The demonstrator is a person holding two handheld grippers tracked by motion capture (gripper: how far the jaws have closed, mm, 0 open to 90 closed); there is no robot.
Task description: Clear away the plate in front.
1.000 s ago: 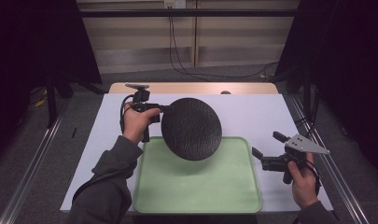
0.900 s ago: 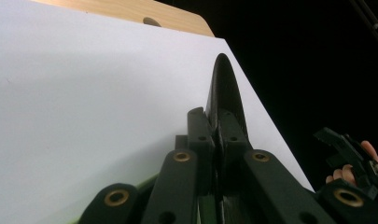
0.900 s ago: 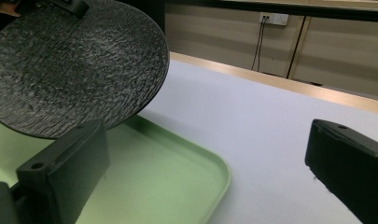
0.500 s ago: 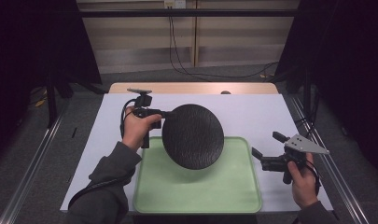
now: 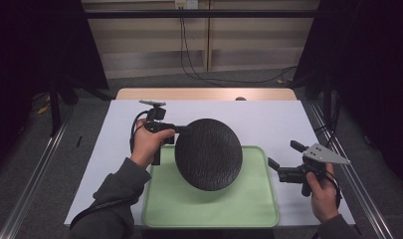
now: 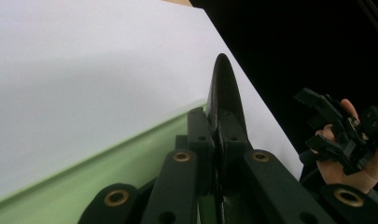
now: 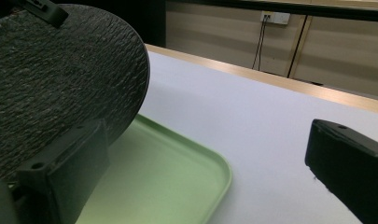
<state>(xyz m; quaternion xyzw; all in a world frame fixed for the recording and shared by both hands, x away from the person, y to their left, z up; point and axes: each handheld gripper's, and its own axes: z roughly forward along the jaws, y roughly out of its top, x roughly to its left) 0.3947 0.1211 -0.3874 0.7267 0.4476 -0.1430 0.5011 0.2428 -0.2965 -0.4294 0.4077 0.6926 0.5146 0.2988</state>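
Above the green tray (image 5: 249,209), the left tool (image 5: 179,129) clamps the tilted black plate (image 5: 209,154) by its rim; the right tool (image 5: 283,162) hovers beside, jaws apart.

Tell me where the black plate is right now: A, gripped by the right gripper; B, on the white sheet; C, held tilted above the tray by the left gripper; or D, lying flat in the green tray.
C: the left gripper pinches the black plate by its rim, tilted over the green tray.

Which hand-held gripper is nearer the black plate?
Left. The left hand-held gripper clamps the black plate at its rim; the right hand-held gripper sits open, apart, beside the green tray.
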